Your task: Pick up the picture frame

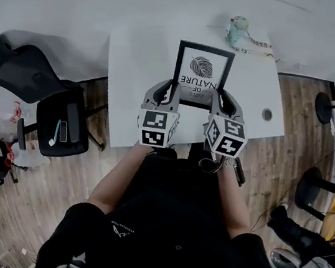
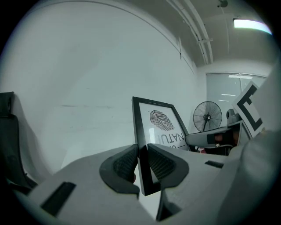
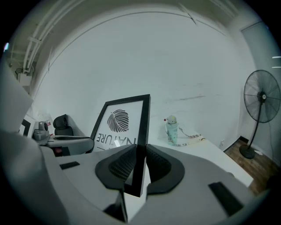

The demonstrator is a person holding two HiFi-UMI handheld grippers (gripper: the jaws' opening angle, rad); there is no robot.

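I hold picture frame (image 1: 203,74) over tabletop (image 1: 134,68) | left fingers (image 2: 124,165) clamped on its left edge | right fingers (image 3: 122,166) clamped on its right edge

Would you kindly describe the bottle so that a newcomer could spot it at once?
Find the white table in the middle of the head view. At its far edge, beyond the black frame, stands a small pale green bottle with a strap lying beside it. It is the only upright, rounded thing there; the frame is flat and dark-edged.
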